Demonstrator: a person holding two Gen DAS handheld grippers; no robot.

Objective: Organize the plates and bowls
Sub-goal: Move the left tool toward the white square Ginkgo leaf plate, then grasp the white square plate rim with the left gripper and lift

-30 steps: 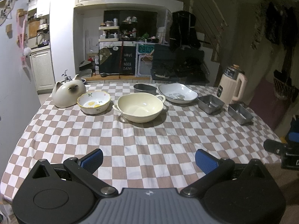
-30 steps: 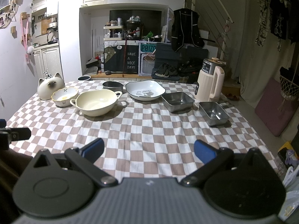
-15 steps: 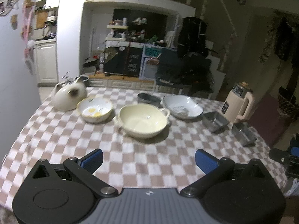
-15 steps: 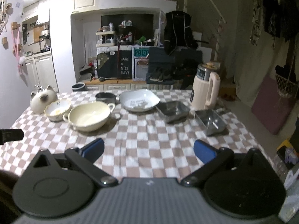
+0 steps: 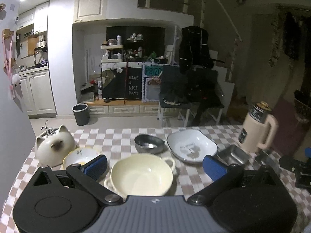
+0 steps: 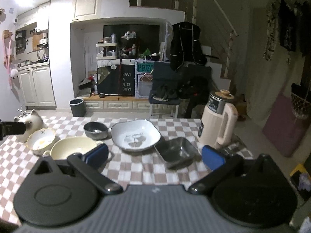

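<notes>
A cream two-handled bowl [image 5: 141,174] sits on the checked table directly below my open left gripper [image 5: 155,167]. Left of it is a small flowered bowl [image 5: 79,156], behind it a round steel bowl [image 5: 149,143] and a white squarish plate [image 5: 191,146]. A square steel dish [image 5: 232,155] lies to the right. In the right wrist view my right gripper [image 6: 155,156] hangs open above the table, with the white plate [image 6: 136,135] ahead and the square steel dish [image 6: 176,151] near its right finger. The cream bowl [image 6: 72,148] and the flowered bowl [image 6: 40,140] lie to the left.
A cat-shaped ceramic pot [image 5: 54,147] stands at the table's far left. A cream electric kettle [image 6: 218,128] stands at the right rear. The other gripper's dark body [image 5: 297,167] shows at the right edge. A chair with clothes [image 6: 169,93] stands beyond the table.
Both grippers have moved forward over the table and closer to the dishes. The cream bowl now lies between the left gripper's fingers in view. Both stay open.
</notes>
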